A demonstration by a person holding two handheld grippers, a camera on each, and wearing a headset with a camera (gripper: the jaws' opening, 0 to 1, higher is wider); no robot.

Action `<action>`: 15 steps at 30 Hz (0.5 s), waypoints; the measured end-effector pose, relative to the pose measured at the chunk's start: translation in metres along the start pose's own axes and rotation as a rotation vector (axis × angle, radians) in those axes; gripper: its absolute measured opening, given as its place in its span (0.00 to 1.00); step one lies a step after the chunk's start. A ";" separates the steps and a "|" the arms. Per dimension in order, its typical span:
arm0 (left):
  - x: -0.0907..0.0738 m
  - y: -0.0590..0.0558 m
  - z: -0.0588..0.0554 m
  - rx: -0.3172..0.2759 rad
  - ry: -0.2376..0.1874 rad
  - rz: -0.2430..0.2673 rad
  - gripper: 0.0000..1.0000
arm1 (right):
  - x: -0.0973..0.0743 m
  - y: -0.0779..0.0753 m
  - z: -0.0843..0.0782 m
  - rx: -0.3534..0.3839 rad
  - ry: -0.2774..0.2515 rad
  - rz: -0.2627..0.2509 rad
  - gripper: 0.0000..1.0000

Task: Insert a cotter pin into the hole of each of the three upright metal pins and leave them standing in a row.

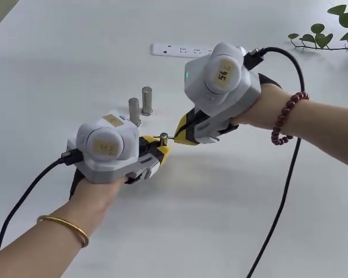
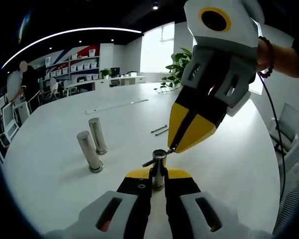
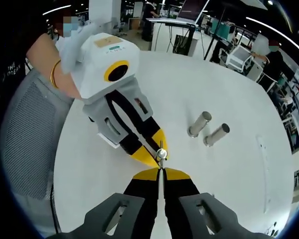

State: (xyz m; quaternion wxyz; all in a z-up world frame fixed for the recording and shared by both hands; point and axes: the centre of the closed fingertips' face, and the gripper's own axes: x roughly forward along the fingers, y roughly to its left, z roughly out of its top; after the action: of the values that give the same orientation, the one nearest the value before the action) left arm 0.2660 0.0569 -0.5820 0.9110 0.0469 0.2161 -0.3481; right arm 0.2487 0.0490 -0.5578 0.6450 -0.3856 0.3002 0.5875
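My left gripper [image 1: 160,148] [image 2: 158,175] is shut on an upright metal pin [image 1: 163,139] [image 2: 158,168] [image 3: 161,153]. From the right, my right gripper [image 1: 180,138] [image 3: 161,172] [image 2: 173,148] is shut on a thin cotter pin [image 1: 171,138] [image 2: 148,163]. The cotter pin's tip is at the hole near the held pin's top, and its end pokes out the far side. Two more metal pins [image 1: 134,110] [image 1: 147,101] [image 2: 89,152] [image 2: 97,135] [image 3: 199,124] [image 3: 217,134] stand close together on the white table just behind.
Two loose cotter pins [image 2: 159,130] lie on the table beyond the grippers. A white power strip [image 1: 180,50] lies at the back, with a plant sprig [image 1: 330,29] at the back right. Black cables [image 1: 284,191] trail from both grippers across the table [image 1: 209,220].
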 end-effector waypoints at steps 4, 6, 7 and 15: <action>0.001 0.000 -0.001 -0.003 -0.001 -0.001 0.07 | 0.003 -0.003 0.001 -0.001 -0.001 -0.002 0.00; 0.001 0.000 -0.001 -0.005 -0.001 0.001 0.07 | 0.004 -0.004 0.003 0.003 -0.004 -0.004 0.00; 0.001 0.000 -0.001 -0.006 -0.002 0.002 0.07 | 0.004 -0.003 0.003 0.003 -0.004 0.000 0.00; 0.000 -0.001 -0.001 -0.012 -0.007 0.006 0.07 | 0.008 -0.005 0.000 0.013 -0.001 -0.007 0.00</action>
State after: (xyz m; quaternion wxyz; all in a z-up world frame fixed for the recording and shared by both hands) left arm 0.2653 0.0564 -0.5833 0.9130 0.0408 0.2150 -0.3442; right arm 0.2544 0.0536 -0.5640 0.6496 -0.3822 0.3022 0.5836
